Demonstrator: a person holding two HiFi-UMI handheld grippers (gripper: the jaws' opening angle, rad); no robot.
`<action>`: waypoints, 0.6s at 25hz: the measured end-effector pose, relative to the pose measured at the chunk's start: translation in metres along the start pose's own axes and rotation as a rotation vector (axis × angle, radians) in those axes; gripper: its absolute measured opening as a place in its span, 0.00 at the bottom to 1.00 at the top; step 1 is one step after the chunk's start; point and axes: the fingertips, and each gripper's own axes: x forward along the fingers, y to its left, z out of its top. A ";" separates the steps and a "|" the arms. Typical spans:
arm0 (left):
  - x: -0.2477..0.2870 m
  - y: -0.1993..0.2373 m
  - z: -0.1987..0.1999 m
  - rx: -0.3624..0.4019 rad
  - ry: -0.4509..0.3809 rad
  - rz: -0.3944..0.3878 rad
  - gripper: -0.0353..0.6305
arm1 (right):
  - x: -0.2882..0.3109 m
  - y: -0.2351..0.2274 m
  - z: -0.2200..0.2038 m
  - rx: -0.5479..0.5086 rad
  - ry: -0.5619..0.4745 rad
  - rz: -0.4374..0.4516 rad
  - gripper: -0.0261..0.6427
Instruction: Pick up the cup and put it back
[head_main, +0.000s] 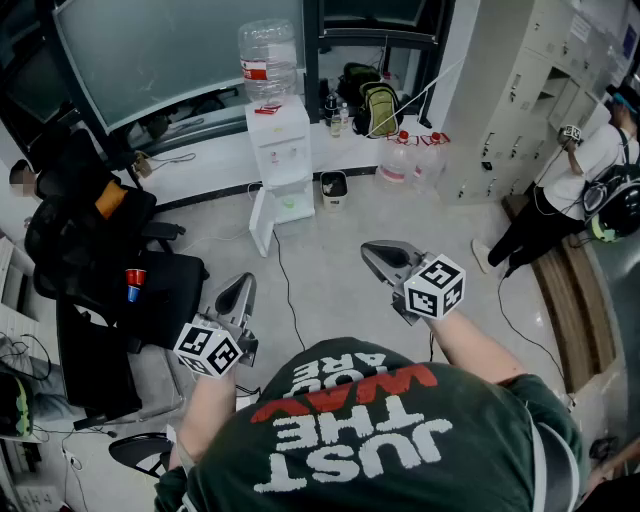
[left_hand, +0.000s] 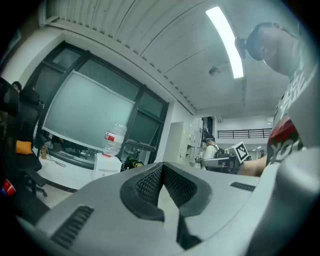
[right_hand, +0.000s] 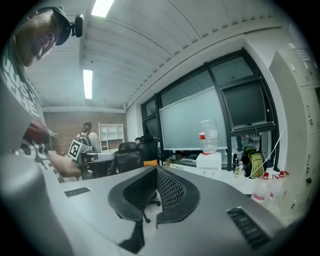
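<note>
The task looks not yet begun: neither gripper is near the cup. In the head view the left gripper and the right gripper are held out in front of the person's chest over bare floor, both pointing toward the water dispenser. Each gripper's own view shows its jaws clenched tip to tip with nothing between them. The red cup stands on a black office chair off to the person's left, well apart from both grippers. It appears to sit in or just above a blue cup, though the two are too small to say how they nest. My judgement is that the next move calls for turning toward the chair, spreading the jaws of the nearer left gripper, and bringing them down around the cup's wall before closing. The soft, uneven seat could let the cup tip if it is nudged first. Only the head view shows plainly where the cup stands. The left gripper view catches just a red sliver at its lower left edge, probably that cup. The right gripper view does not show it at all. The gripper views add what the head view lacks: the meeting of the jaw tips, the ceiling lights, and each other's marker cube across the gap.
</note>
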 end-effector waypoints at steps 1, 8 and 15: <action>0.000 -0.001 -0.001 -0.003 0.003 0.000 0.06 | -0.001 0.000 0.000 -0.001 0.001 0.000 0.09; 0.002 -0.003 -0.002 -0.011 0.013 0.000 0.06 | -0.003 0.000 0.000 -0.006 0.007 -0.002 0.09; 0.004 -0.002 -0.002 -0.018 0.016 -0.004 0.06 | -0.001 0.000 0.001 -0.009 0.010 0.000 0.09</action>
